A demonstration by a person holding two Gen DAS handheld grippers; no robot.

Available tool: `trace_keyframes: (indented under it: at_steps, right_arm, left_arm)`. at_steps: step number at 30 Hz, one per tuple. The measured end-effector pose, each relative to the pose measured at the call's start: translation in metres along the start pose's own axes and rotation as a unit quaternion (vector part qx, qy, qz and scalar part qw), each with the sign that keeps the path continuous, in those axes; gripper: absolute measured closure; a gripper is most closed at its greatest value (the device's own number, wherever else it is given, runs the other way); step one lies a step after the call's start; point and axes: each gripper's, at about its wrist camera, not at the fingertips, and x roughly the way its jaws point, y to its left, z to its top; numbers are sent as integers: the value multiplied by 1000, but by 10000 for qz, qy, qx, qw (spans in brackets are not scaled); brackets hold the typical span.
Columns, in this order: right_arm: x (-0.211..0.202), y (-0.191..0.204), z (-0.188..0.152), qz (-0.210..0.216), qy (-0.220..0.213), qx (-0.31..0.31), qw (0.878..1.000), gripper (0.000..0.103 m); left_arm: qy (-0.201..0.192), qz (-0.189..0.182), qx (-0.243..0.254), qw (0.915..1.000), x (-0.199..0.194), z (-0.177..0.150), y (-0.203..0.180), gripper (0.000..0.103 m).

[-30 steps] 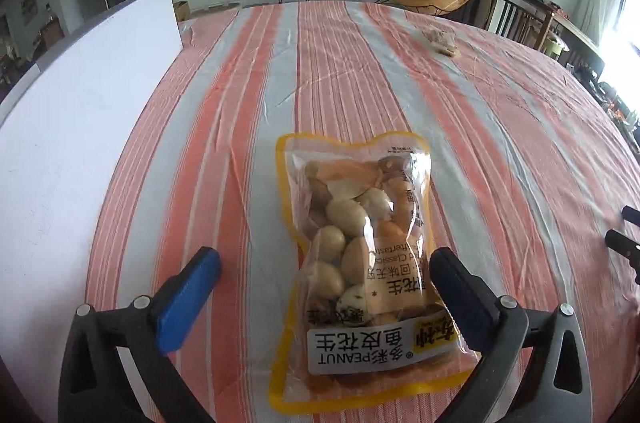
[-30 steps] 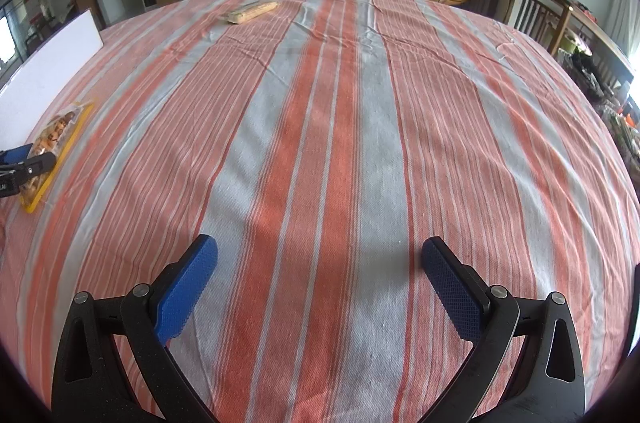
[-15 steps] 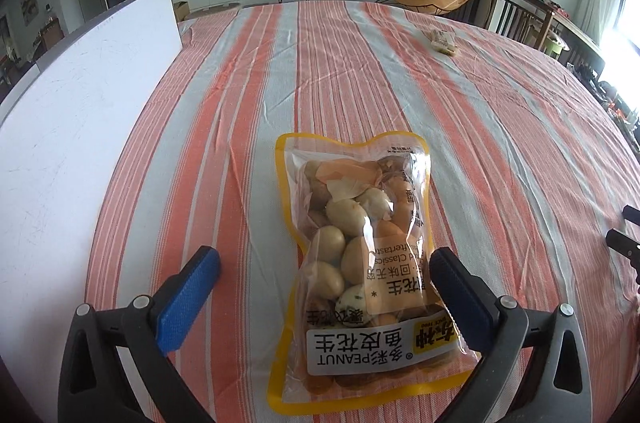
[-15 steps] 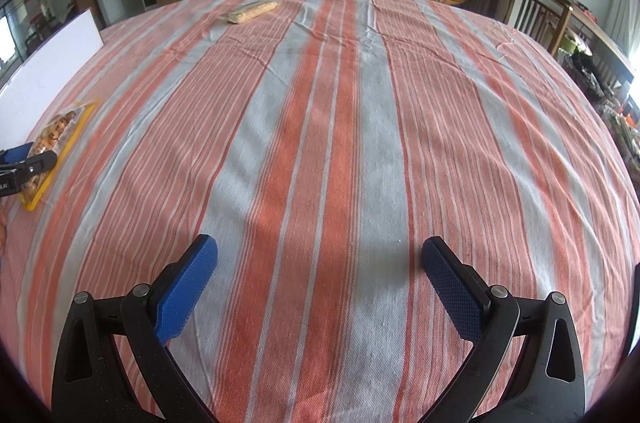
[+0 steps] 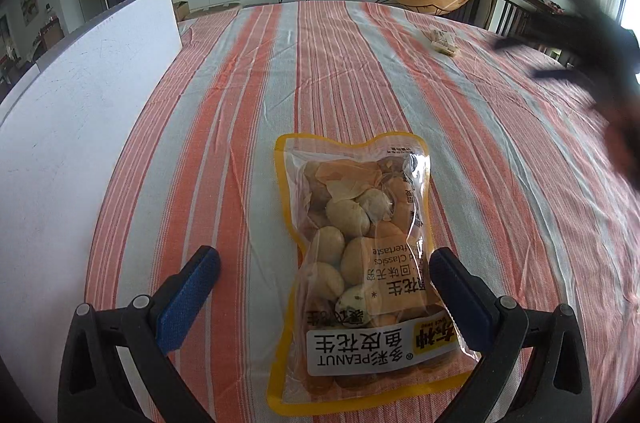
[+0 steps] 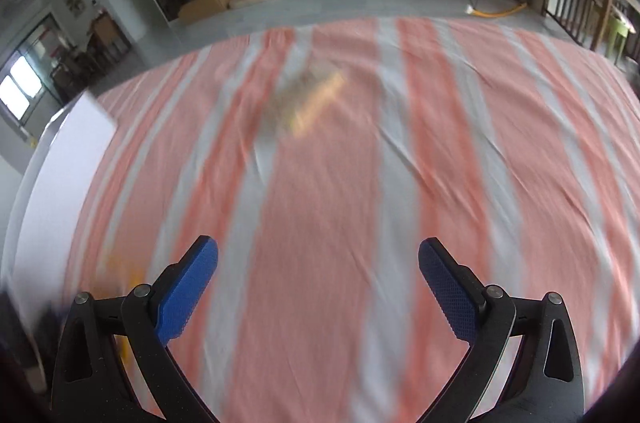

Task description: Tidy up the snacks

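Observation:
A yellow-edged clear bag of peanuts [image 5: 360, 263] lies flat on the striped tablecloth [image 5: 340, 71]. My left gripper [image 5: 324, 283] is open around its near end, blue pads on either side, not pressing it. A small wrapped snack [image 5: 443, 41] lies at the far right of the table. My right gripper [image 6: 318, 279] is open and empty above the cloth; the same snack [image 6: 308, 103] shows blurred ahead of it. In the left wrist view the right gripper [image 5: 576, 55] is a dark blur at the right.
A white board [image 5: 68, 127] stands along the table's left side; it also shows in the right wrist view [image 6: 48, 191]. Chairs [image 5: 516, 15] and a railing stand past the table's far right edge. A living room lies beyond.
My right gripper has swung up and forward over the table toward the small snack, so its view is blurred. My left gripper and the peanut bag have not moved.

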Motion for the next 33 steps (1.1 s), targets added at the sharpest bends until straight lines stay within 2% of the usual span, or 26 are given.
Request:
trace_keyframes:
  at_steps: [4, 7, 8, 9, 10, 11, 12, 16, 18, 21, 29, 31, 33]
  right_arm:
    - [56, 28, 47, -299, 7, -18, 9996, 2]
    - [85, 33, 57, -575, -32, 167, 9982, 3]
    - [86, 35, 58, -842, -249, 128, 9961, 7]
    - [86, 34, 56, -1043, -330, 119, 9939, 15]
    - [85, 34, 54, -1231, -411, 75, 9915, 42]
    - [80, 32, 50, -1346, -511, 21, 9896, 65]
    - [74, 27, 45, -1279, -541, 24, 9903, 71]
    - [47, 8, 12, -1017, -350, -226, 9939, 71]
    - [28, 1, -15, -887, -267, -370, 9950, 71]
    - [-14, -11, -76, -723, -179, -537, 9958, 71]
    - [-94, -9, -203, -781, -324, -827, 9930, 70]
    - [-102, -9, -216, -835, -392, -807, 9925, 68]
    - [-108, -10, -225, -939, -482, -749, 9916, 61]
  left_arm:
    - [2, 12, 7, 10000, 0, 0, 0, 0]
    - [4, 18, 11, 10000, 0, 0, -1, 0]
    - [5, 20, 12, 10000, 0, 0, -1, 0]
    - [5, 18, 11, 10000, 0, 0, -1, 0]
    - [5, 19, 11, 10000, 0, 0, -1, 0]
    - [7, 25, 13, 10000, 0, 0, -1, 0]
    - [10, 35, 20, 10000, 0, 0, -2, 0]
    - [12, 38, 19, 10000, 0, 0, -3, 0]
    - [12, 38, 19, 10000, -1, 0, -3, 0]
    - [12, 41, 21, 10000, 0, 0, -3, 0]
    - [14, 42, 22, 10000, 0, 0, -2, 0]
    - [14, 41, 21, 10000, 0, 0, -2, 0]
    - [14, 40, 20, 10000, 0, 0, -2, 0]
